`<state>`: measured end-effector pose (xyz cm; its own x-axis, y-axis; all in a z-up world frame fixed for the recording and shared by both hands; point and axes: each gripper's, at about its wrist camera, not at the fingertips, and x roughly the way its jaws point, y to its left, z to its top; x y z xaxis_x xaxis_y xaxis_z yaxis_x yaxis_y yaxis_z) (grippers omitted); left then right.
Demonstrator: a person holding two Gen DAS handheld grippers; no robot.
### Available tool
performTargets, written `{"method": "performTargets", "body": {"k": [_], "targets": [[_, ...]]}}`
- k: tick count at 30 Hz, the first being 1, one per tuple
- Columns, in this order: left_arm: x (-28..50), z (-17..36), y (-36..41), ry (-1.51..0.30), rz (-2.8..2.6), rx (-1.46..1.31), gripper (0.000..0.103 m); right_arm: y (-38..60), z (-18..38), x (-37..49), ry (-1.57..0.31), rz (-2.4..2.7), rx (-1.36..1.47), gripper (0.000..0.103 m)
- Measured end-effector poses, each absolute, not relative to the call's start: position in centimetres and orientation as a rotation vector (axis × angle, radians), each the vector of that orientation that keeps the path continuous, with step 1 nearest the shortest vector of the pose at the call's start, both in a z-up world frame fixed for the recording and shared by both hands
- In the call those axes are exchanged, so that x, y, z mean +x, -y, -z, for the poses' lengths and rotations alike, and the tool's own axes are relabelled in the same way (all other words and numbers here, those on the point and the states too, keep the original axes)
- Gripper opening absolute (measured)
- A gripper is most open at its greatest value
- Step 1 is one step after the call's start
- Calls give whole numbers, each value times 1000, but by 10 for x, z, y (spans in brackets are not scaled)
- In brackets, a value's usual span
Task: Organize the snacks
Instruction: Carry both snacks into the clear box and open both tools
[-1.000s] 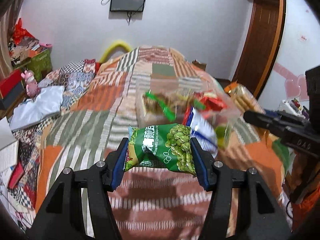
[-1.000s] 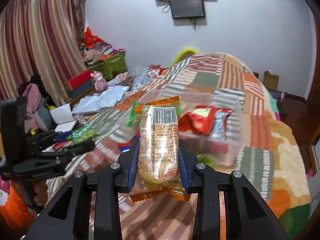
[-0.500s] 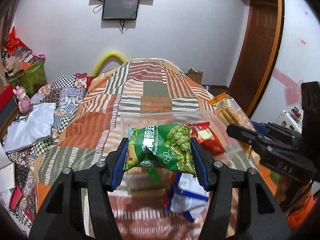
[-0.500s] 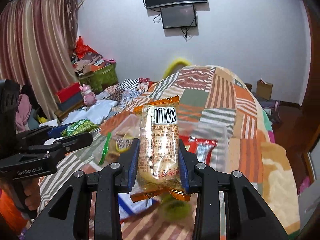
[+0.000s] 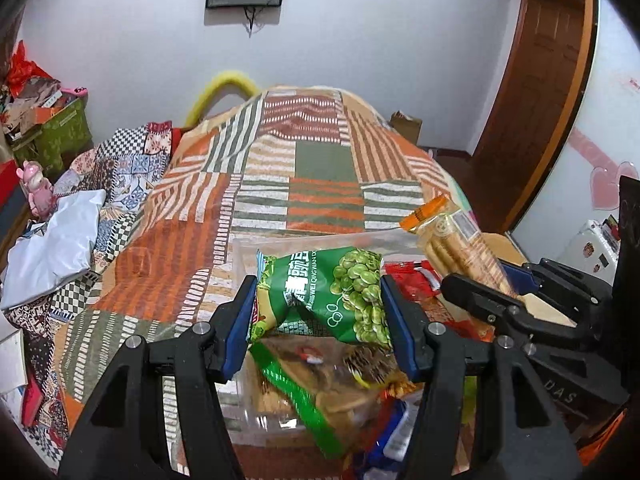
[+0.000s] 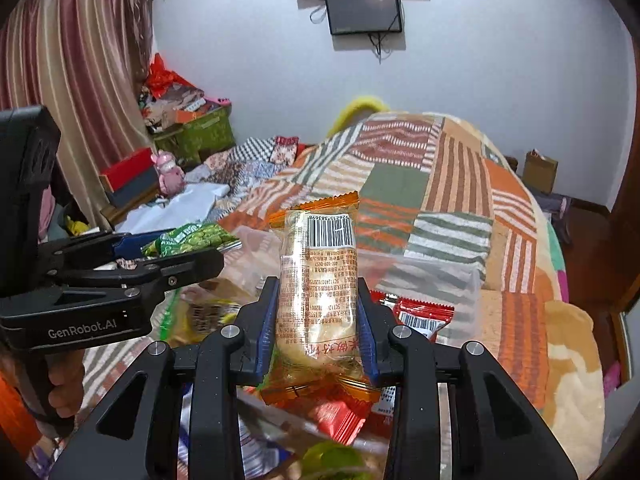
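Two snack pkts are carried at once: a green pea packet (image 5: 328,292) is clamped across its width by the left gripper (image 5: 320,316), and a clear cake packet (image 6: 318,288) w/ orange ends is held upright, pinched by the right gripper (image 6: 318,320). Both are held above a clear plastic bin (image 5: 244,248) set on the patchwork blanket (image 5: 280,168) of the bed; neither is touching it yet. In the bin, a few pkts are already seen: one red packet (image 6: 424,314), one green-striped clear bag (image 5: 320,384), plus blue-white and yellow-green wrappers low in the views, too blurred to be counted exactly. So the sorting is judged partly done, approx. midway: some snacks are binned, two are in transit, and lowering and release are left. Whether more loose snacks remain outside the bin cannot be told. Count: 2 grippers, 2 held pkts, 1 bin. Beyond, a white cloth (image 5: 52,240) is lying at the bed's left side.
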<state>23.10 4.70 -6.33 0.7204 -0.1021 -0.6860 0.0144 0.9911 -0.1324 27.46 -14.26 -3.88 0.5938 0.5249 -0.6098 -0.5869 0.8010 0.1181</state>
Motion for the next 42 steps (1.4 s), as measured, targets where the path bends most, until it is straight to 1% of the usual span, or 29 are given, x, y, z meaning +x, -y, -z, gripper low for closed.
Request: {"method": "performTargets", "body": {"k": [5,11,17,20,23,27,38,42], "targets": [[248,75,-46,-798,53,-124,59,136,53,291,-721,-636,-113,32],[262,89,-48,-840,46,-127,59,133,56,296,-722,-631,-125,32],[262,97,-45,-846,20,-124,61,128,57,296,-721,-627,-153,34],[261,96,-42,-841,21,-118,62,128,59,297,-724,-624,-159,37],[261,96,-41,-843,20,-118,65,131,60,298,-733,-625,-150,40],[257,94,-46,-841,37,-151,71,138,59,300,-737,-622,-120,54],[220,66,-37,-748,43,-115,78,150,39,274,-685,-613,-120,55],[199,55,-32,-720,52,-103,82,157,31,260,-666,-611,-121,55]]}}
